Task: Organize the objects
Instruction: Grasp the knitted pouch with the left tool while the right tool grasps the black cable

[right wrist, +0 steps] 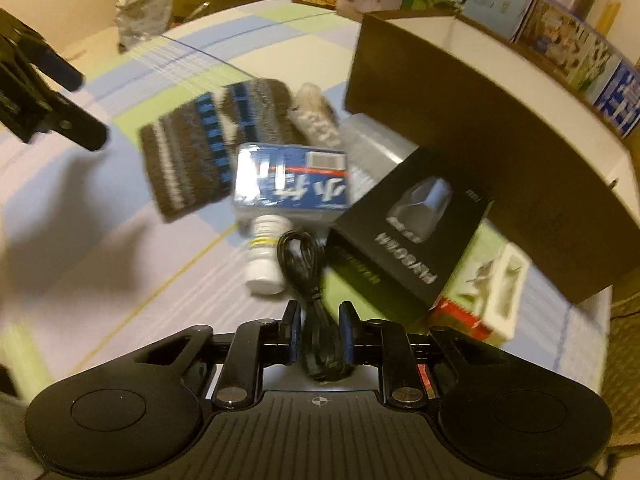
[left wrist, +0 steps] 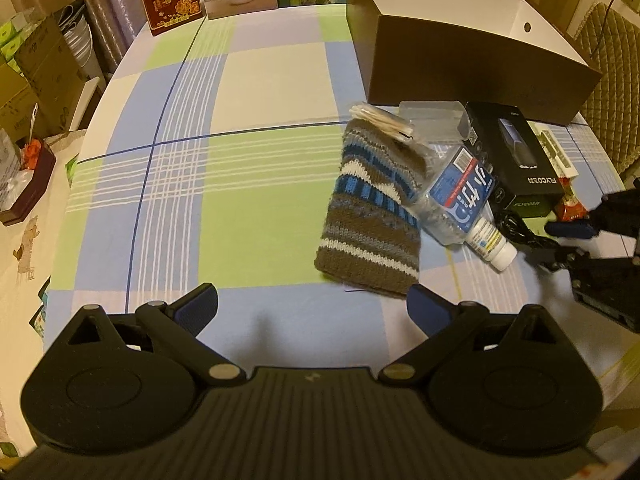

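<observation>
My right gripper [right wrist: 319, 314] is shut on a coiled black cable [right wrist: 304, 256], whose loop reaches toward a small white pill bottle [right wrist: 265, 258]. Behind them lie a crushed water bottle with a blue label [right wrist: 290, 180], a striped knit pouch [right wrist: 200, 148] and a black shaver box [right wrist: 412, 224]. My left gripper [left wrist: 312, 308] stands open above the checked cloth, just in front of the knit pouch [left wrist: 372, 208], nothing between its fingers. The right gripper [left wrist: 576, 232] shows at the right edge of the left wrist view, by the cable [left wrist: 516, 226].
A large brown box with a white inside [left wrist: 472, 60] stands open at the back right. A pack of cotton swabs [left wrist: 380, 120], a clear plastic case [left wrist: 434, 118] and small cartons [right wrist: 480, 300] crowd its front. Boxes and pictures line the table's far edge.
</observation>
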